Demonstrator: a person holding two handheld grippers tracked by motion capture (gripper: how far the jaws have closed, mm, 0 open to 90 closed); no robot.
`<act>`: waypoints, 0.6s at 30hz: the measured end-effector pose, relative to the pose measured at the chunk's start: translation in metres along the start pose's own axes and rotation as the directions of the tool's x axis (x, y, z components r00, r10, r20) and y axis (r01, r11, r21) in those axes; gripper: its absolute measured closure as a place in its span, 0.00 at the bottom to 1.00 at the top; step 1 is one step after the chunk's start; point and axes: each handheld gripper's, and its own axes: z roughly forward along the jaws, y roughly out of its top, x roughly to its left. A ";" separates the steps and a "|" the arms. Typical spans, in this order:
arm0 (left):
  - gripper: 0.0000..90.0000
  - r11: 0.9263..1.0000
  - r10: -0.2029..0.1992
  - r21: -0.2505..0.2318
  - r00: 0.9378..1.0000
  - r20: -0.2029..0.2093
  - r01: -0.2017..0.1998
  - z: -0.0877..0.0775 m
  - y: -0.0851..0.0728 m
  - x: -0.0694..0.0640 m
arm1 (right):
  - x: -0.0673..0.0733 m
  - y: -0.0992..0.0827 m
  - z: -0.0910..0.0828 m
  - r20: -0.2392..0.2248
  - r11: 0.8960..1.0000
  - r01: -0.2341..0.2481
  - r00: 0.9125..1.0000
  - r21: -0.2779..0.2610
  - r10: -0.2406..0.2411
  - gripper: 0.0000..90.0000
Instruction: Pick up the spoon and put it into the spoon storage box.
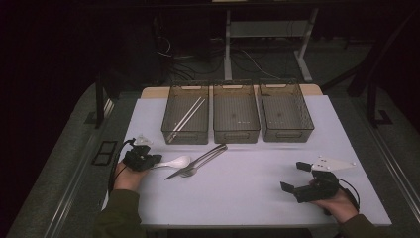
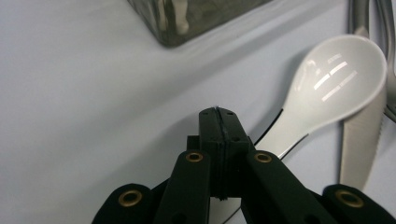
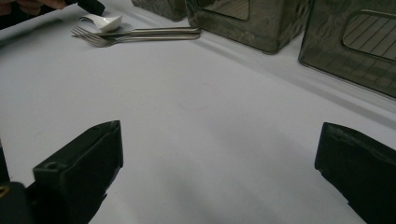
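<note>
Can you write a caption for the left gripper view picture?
Left gripper, jaws shut, beside the white spoon on the white table.

Left gripper [image 2: 218,112] with its two black jaws closed flat against each other, nothing seen between them. The handle of a white spoon [image 2: 343,81] is seen passing just right of the jaw tips; whether it is touched cannot be told. The spoon's bowl faces up, farther off to the right. A knife [image 2: 362,144] lies partly under the bowl on the white table [image 2: 84,107]. A dark bin [image 2: 196,21] stands at the far edge.
</note>
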 end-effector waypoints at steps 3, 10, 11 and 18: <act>0.99 1.000 0.008 0.009 1.000 0.000 -0.008 -0.003 -0.002 -0.002 | 0.000 0.000 0.000 -0.001 1.000 0.001 1.000 -0.001 -0.001 0.01; 0.99 1.000 0.007 -0.019 1.000 0.010 -0.007 -0.005 0.000 -0.001 | 0.000 0.000 0.000 -0.001 1.000 0.002 1.000 0.000 -0.002 0.01; 0.99 0.999 0.004 -0.031 1.000 0.011 -0.004 -0.006 0.000 -0.002 | 0.000 0.000 0.000 -0.001 1.000 0.002 1.000 0.000 -0.002 0.01; 0.87 0.992 0.003 -0.123 0.999 0.042 0.003 -0.013 0.008 -0.008 | 0.000 0.000 0.001 -0.002 1.000 0.003 1.000 0.003 -0.003 0.01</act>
